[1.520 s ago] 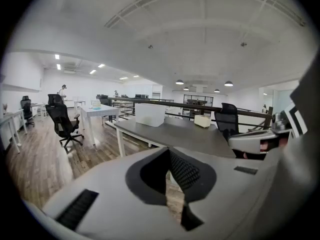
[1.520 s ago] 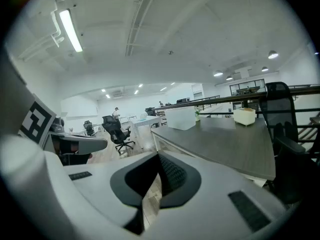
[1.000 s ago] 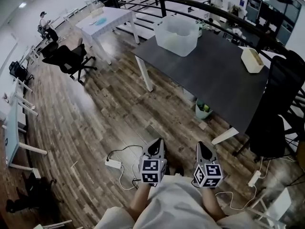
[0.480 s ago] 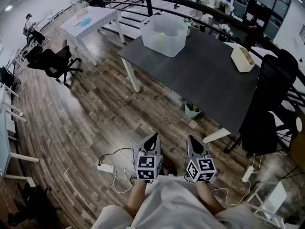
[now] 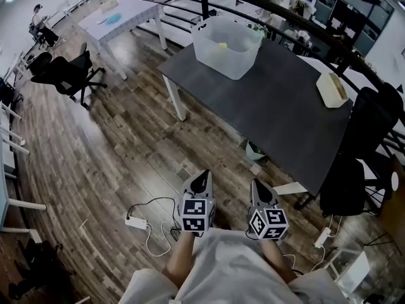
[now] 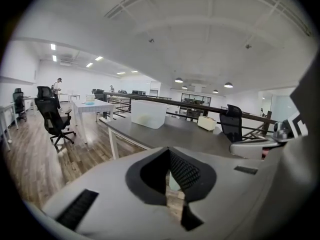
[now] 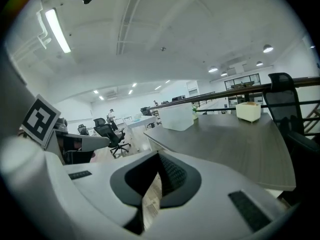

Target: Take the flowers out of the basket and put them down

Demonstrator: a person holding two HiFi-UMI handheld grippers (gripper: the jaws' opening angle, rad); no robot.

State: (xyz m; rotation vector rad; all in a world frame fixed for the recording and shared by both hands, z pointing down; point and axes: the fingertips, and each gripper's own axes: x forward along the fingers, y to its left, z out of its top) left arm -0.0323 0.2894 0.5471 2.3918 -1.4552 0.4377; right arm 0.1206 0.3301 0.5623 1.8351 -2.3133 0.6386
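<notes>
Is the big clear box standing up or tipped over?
Standing up: the clear box sits flat on the dark table, open top upward.

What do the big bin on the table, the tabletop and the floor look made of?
Bin: translucent whitish plastic, probably; its walls let light through. Tabletop: dark grey, matte, likely laminate; no grain visible. Floor: wood-look planks, brown with streaky grain, slightly glossy; real wood or vinyl is unclear.

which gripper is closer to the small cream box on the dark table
Right. The right gripper hangs over the floor, short of the cream box; the left gripper is beside it, farther off.
</notes>
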